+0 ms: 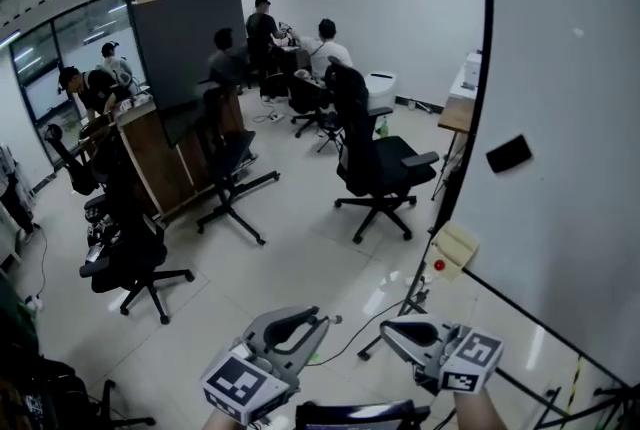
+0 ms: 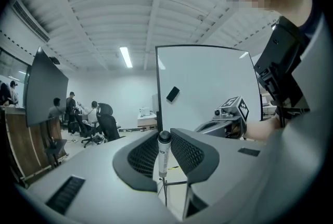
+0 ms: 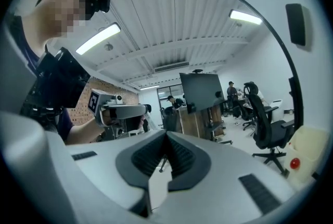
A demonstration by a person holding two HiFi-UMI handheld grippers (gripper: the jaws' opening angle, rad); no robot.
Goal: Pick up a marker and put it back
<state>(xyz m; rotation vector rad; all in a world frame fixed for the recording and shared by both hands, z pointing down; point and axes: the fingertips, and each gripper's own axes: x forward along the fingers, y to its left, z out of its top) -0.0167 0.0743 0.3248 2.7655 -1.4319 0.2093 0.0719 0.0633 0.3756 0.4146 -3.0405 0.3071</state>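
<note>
A white marker with a black cap (image 2: 163,158) stands upright between the jaws of my left gripper (image 2: 164,135), which is shut on it. In the head view that left gripper (image 1: 303,326) is low in the middle, pointing out over the floor. Beside it on the right, my right gripper (image 1: 402,332) has its jaws together with nothing between them (image 3: 167,138). The whiteboard (image 1: 560,98) stands at the right, with a black eraser (image 1: 509,154) stuck on it. Each gripper shows in the other's view: the right gripper (image 2: 229,113) and the left gripper (image 3: 122,111).
Black office chairs (image 1: 378,168) (image 1: 130,258) stand on the pale floor ahead. A dark freestanding board (image 1: 190,43) and wooden desks (image 1: 160,153) are at the back left, with several people seated around. A cream box with a red button (image 1: 452,248) hangs on the whiteboard's frame, above the stand legs.
</note>
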